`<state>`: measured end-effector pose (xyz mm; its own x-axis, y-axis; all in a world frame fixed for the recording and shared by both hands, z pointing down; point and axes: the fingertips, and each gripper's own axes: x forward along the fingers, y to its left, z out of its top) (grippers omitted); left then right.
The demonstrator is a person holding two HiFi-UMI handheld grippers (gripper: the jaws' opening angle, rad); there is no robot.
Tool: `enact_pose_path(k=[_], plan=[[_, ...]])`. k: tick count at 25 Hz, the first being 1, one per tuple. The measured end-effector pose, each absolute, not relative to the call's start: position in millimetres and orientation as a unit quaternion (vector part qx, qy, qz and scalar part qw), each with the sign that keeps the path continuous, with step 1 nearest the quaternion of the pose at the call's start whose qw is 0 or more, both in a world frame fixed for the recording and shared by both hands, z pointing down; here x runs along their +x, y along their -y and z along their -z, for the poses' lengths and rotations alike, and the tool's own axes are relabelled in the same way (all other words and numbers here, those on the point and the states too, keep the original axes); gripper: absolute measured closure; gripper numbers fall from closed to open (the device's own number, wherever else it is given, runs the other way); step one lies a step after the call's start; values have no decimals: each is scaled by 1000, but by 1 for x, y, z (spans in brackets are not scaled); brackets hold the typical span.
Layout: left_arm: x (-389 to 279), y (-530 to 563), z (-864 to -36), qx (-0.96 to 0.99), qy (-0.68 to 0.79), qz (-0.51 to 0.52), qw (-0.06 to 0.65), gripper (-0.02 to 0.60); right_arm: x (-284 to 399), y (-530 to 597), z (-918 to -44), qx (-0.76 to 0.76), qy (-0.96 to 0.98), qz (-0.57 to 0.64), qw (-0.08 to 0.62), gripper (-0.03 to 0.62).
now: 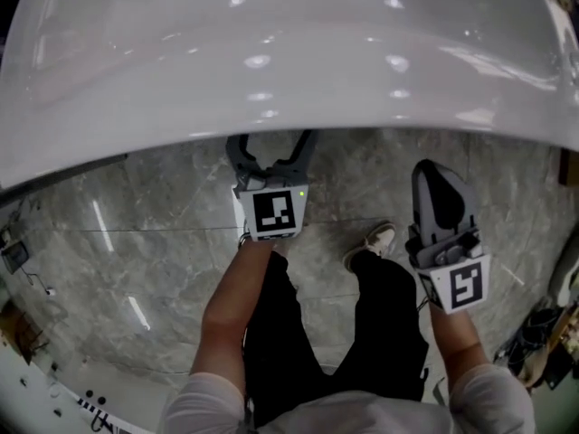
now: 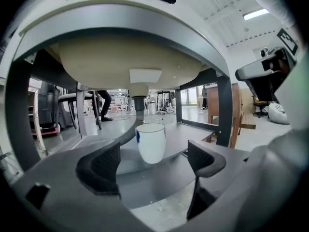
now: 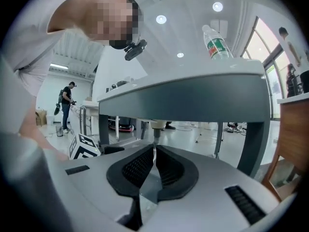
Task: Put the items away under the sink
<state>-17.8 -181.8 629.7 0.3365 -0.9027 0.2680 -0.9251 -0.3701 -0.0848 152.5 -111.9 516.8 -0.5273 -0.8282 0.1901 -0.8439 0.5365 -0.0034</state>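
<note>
A white cup (image 2: 150, 142) with a blue mark stands upright on the grey shelf (image 2: 179, 137) beneath the sink basin (image 2: 130, 57), in front of the drain pipe (image 2: 139, 105). My left gripper (image 2: 152, 166) is open; the cup sits just beyond its fingertips, touching neither. From above, the left gripper (image 1: 271, 155) reaches under the white sink's front edge (image 1: 271, 98), which hides the cup. My right gripper (image 1: 441, 193) hangs lower right, off the sink. It is shut with nothing in it, as the right gripper view (image 3: 154, 161) confirms.
A plastic water bottle (image 3: 217, 42) stands on the sink top. Dark frame legs (image 2: 224, 110) flank the shelf. The person's legs and a shoe (image 1: 373, 242) are on the marble floor (image 1: 136, 242). Wooden furniture (image 3: 289, 144) stands at the right.
</note>
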Motion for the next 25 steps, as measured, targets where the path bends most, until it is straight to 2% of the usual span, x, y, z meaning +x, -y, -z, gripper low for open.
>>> enact_pose_path(k=[5, 8, 9, 12, 13, 17, 25], plan=[[-23, 131, -590, 810, 569, -127, 65, 200, 143, 78, -474, 467, 876, -52, 112, 551], [-26, 109, -568, 801, 580, -119, 90, 283, 141, 72, -443, 461, 878, -46, 119, 551], [-28, 104, -561, 797, 584, -119, 97, 329, 139, 72, -433, 458, 880, -43, 120, 551], [-34, 92, -541, 792, 587, -124, 117, 523, 128, 74, -401, 454, 883, -38, 114, 551], [-36, 90, -532, 792, 586, -125, 119, 543, 124, 74, -390, 453, 884, -39, 110, 551], [-40, 81, -489, 792, 588, -112, 119, 578, 117, 70, -358, 448, 887, -38, 107, 551], [-52, 74, -426, 789, 592, -99, 128, 578, 143, 67, -330, 476, 870, -46, 120, 551]])
